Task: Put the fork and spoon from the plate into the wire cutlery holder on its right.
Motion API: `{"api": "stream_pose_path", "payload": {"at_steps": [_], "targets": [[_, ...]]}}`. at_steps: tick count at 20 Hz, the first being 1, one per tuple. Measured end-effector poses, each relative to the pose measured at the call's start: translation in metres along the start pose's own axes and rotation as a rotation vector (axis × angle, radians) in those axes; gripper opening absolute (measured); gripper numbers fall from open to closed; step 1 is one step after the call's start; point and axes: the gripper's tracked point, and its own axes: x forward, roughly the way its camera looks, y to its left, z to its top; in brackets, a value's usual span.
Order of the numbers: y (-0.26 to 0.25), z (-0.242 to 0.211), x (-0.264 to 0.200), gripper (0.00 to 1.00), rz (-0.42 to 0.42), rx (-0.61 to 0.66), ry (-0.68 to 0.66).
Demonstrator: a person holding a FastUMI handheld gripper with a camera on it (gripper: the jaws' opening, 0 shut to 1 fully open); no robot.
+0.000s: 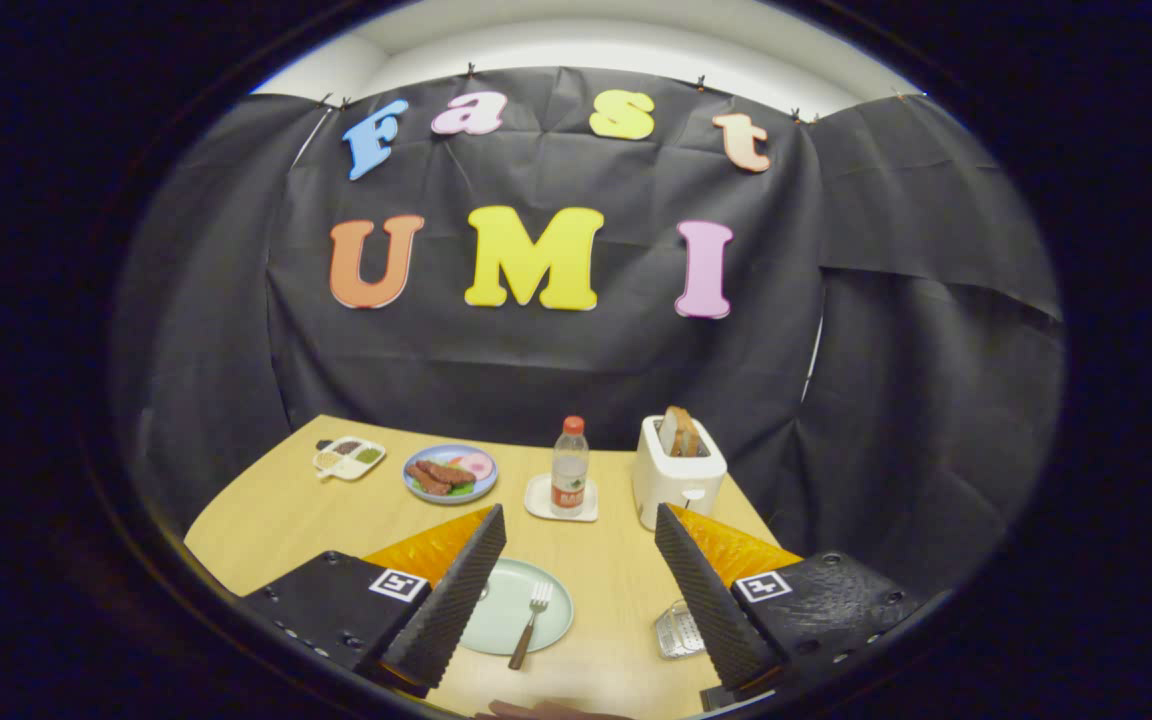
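Note:
A pale green plate (508, 612) lies on the wooden table (616, 580), partly behind the left finger. A fork (530, 625) with a brown handle rests on the plate, tines pointing away. A thin bit of metal, perhaps the spoon, peeks out beside the left finger. The wire cutlery holder (677, 630) sits to the plate's right, half hidden by the right finger. My gripper (581, 530) hovers above them, open, with nothing between its fingers.
Beyond the fingers stand a water bottle (569, 468) on a white coaster, a white toaster (676, 472) with bread, a blue plate of sausages (450, 472) and a small divided tray (348, 457). A hand (546, 710) shows at the table's near edge.

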Motion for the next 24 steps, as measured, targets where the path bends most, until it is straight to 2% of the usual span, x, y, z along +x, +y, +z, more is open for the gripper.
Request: {"api": "stream_pose_path", "payload": {"at_steps": [6,9,13,16,18,24], "targets": [[0.020,-0.100,0.061,0.95,0.019,0.091,0.293],[0.044,-0.149,0.075,0.95,0.053,0.089,0.429],[0.068,-0.199,0.091,0.95,0.086,0.088,0.572],[0.068,-0.221,0.106,0.95,0.060,0.096,0.644],[0.067,-0.230,0.116,0.88,0.041,0.113,0.668],[0.063,-0.246,0.126,0.60,-0.008,0.105,0.693]]}}
